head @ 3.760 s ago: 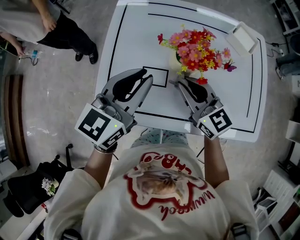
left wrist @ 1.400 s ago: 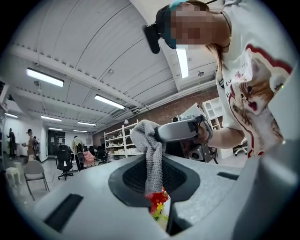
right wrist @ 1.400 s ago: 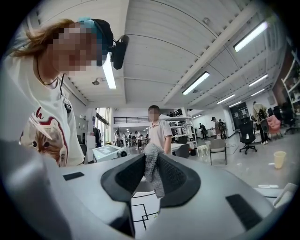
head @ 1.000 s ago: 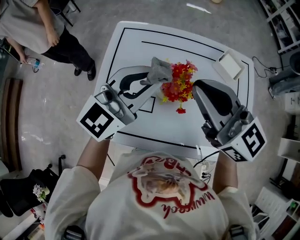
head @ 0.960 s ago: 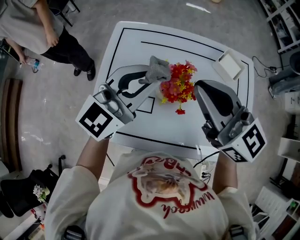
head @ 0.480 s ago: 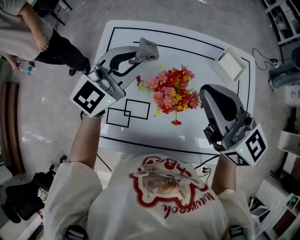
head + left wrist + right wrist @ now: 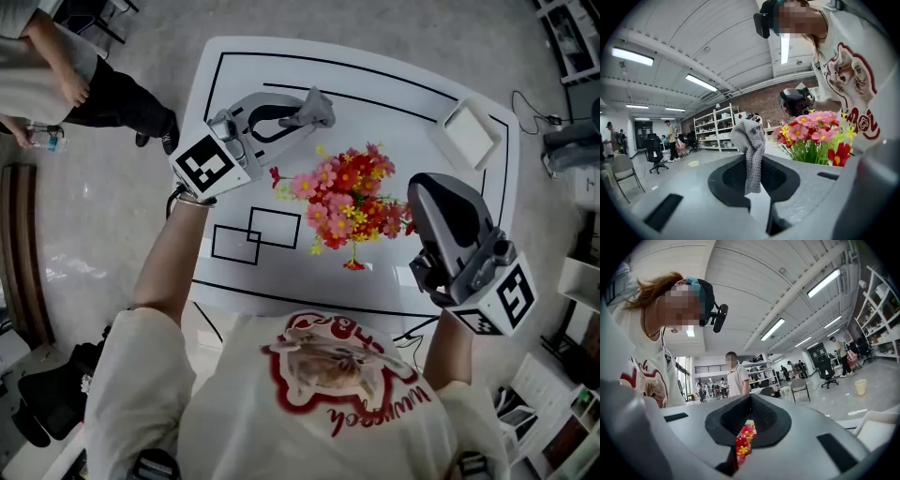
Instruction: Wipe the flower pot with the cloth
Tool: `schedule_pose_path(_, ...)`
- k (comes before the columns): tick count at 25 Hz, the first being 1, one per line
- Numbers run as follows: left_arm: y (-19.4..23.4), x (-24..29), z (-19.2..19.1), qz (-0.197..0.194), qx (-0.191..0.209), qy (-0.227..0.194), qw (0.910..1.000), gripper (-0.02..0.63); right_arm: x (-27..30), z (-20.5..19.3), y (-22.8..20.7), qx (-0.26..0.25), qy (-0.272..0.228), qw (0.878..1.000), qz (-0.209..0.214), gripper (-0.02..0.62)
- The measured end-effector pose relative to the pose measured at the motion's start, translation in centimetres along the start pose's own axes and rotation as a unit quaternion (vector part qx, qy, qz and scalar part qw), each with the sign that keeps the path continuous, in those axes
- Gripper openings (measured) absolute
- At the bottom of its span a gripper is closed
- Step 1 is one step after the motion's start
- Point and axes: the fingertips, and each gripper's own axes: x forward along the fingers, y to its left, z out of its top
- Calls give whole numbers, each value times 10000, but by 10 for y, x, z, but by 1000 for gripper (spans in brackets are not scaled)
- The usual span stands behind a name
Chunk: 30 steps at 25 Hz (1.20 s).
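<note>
Nearest the person, the right gripper [image 7: 422,192] is hovering over the white table [image 7: 394,84] just to the right of the artificial flowers [image 7: 352,197]. Its jaws are standing almost together, leaving only a thin slit through which red and yellow blooms are showing. It seems to be gripping nothing.

The flower pot itself is sitting hidden beneath the spreading blooms in every view. It is probably standing on the table just right of the drawn rectangles.

Farther off, toward the table's far left, the left gripper [image 7: 291,120] is pinching a grey knitted cloth [image 7: 750,145] between closed jaws, with the loose end sticking up past the tips. The cloth is hanging clear of the flowers and touching nothing.

The cloth is in hand, so the pickup looks done. No part of it is meeting the pot, so I judge the whole wipe is left to do.
</note>
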Motion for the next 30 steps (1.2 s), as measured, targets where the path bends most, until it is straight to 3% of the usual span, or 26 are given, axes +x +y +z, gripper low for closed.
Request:
schedule_pose_path(9,-22,34,-33,-796,-139,269,9964,46,5,-2,-15,88,-58,9999,-32,0)
schedule_pose_path(16,-48,47,-59,-1530,48,759,9853,46,4,-4,-23,134,-55,9998,-128,0)
schedule_pose_path(30,-69,44,-80,-2070,236,1185,9708,46,4,-5,-28,207,-57,9997,-128,0)
